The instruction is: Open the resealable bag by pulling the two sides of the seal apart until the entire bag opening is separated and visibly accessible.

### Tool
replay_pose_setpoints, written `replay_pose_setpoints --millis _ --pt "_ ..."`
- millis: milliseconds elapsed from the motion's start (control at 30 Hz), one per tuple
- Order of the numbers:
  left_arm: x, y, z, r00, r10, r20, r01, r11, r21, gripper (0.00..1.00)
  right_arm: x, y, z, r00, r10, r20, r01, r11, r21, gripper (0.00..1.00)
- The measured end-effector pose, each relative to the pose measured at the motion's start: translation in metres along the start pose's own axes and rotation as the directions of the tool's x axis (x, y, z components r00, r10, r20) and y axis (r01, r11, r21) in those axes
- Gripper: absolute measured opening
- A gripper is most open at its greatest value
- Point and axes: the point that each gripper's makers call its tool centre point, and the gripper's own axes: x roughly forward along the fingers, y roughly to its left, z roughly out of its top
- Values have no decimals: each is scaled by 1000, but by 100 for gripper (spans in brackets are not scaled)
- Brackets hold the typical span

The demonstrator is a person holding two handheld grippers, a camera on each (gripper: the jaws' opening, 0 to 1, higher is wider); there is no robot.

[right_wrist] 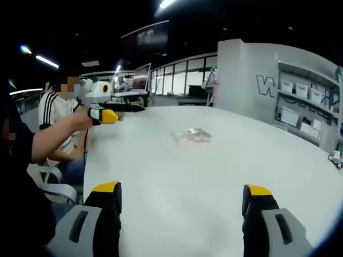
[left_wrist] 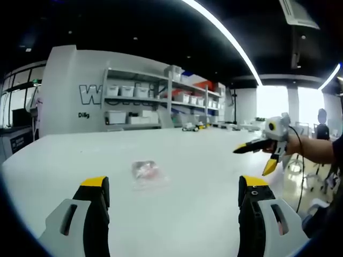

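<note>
Two grippers up, both off the table (left_wrist: 203,160), neither touching the bag (left_wrist: 146,171).

Left gripper view, left to right: grey wall with large lettering (left_wrist: 96,93), then shelves (left_wrist: 161,96) stacked with white bins and a few red and blue boxes. Bag lies flat on the white table, a bit left of centre, ahead of the left gripper (left_wrist: 174,187) and between the lines of its two jaws. Bag is clear plastic with something pinkish inside; too small to tell whether the seal is closed or parted. Left gripper's yellow-tipped jaws stand spread wide, nothing between them. Far right: right gripper (left_wrist: 260,158) comes in, held in a hand (left_wrist: 292,144), above the table's right edge, well apart from the bag. Its jaws look splayed, one tip pointing left, one down.

Right gripper view, left to right: a seated person in a striped sleeve (right_wrist: 53,112) behind, then the forearm and left gripper (right_wrist: 126,110) held out over the table's far left edge (right_wrist: 107,155), jaws pointing right. Cannot tell its jaw gap from this angle. Bag (right_wrist: 192,136) sits mid-table, right of that gripper, apart from it. Right gripper (right_wrist: 182,206) own jaws spread wide, empty, bag well ahead of them. Grey wall and shelves (right_wrist: 300,107) on the far right.
</note>
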Motion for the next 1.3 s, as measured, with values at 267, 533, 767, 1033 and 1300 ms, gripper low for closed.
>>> replay_pose_setpoints --millis 267,533,767,1033,1300 --pt "9 3 -3 1000 0 -10 0 1000 1 99 1 1 1 1000 -1 1 1 1000 0 97" --pt "16 5 -8 1000 3 -18 -3 1000 3 99 1 4 0 1000 3 1 -3 1000 3 96" --pt "23 7 -12 999 3 -36 -3 1000 9 99 3 4 0 1000 4 3 -4 1000 6 96" --pt "34 9 -11 999 0 -37 1 1000 23 99 3 3 -2 1000 2 0 -2 1000 7 96" --pt "44 8 -19 998 -7 -56 8 1000 25 98 4 1 -5 1000 3 -6 -2 1000 13 95"
